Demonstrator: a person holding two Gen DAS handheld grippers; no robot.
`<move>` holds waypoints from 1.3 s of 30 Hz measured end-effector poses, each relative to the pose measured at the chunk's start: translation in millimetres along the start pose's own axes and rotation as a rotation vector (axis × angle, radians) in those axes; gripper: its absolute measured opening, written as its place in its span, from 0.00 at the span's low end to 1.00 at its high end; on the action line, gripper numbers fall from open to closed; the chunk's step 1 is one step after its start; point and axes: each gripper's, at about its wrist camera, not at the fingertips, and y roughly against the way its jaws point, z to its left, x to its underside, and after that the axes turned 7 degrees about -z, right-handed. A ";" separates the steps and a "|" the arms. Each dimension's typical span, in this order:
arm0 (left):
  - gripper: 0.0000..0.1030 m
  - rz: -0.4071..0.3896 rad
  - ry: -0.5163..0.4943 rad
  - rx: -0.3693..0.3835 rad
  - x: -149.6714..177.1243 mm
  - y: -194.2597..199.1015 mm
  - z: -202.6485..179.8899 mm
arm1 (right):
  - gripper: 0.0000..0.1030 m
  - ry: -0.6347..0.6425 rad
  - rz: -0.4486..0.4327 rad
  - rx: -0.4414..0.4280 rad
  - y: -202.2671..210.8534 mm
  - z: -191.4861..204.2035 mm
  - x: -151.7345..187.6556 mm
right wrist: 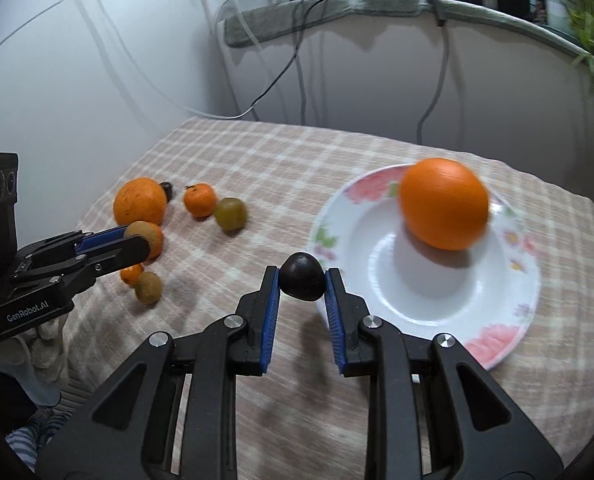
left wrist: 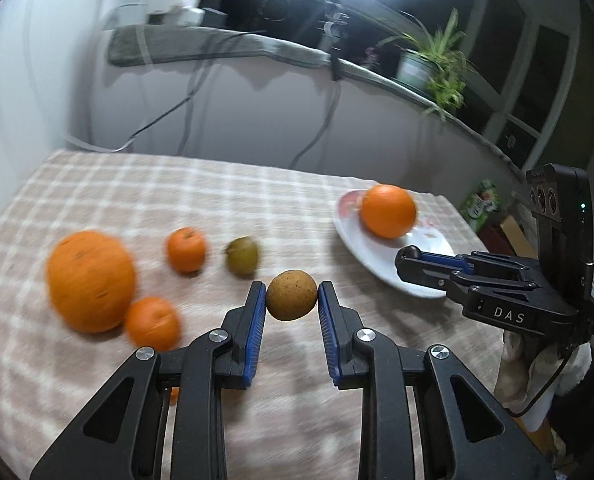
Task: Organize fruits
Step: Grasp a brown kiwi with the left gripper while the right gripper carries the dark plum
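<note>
2 small fruits are clamped at once — the left gripper (left wrist: 291, 295) pinching a tan round fruit (left wrist: 292, 295), the right gripper (right wrist: 301, 282) a dark one (right wrist: 301, 282) — likely bound for the floral plate (right wrist: 493, 340) at 2 o'clock, where 1 orange (right wrist: 444, 204) already sits.

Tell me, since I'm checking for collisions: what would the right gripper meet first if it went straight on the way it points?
Probably the near rim of the white floral plate; the right gripper, shut on a small dark round fruit, points down toward it. Depth is unclear, so the checked tablecloth could come first.
</note>
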 end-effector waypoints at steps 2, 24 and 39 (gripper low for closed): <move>0.24 0.003 -0.025 0.024 -2.8 -8.2 -12.6 | 0.23 -0.006 -0.005 0.021 4.9 -7.4 0.9; 0.24 0.096 -0.128 0.120 -2.2 -74.8 -82.4 | 0.23 -0.084 0.016 0.115 17.6 -63.9 20.1; 0.62 0.072 -0.118 0.125 -6.8 -63.0 -76.7 | 0.69 -0.095 -0.045 0.179 31.6 -69.0 16.1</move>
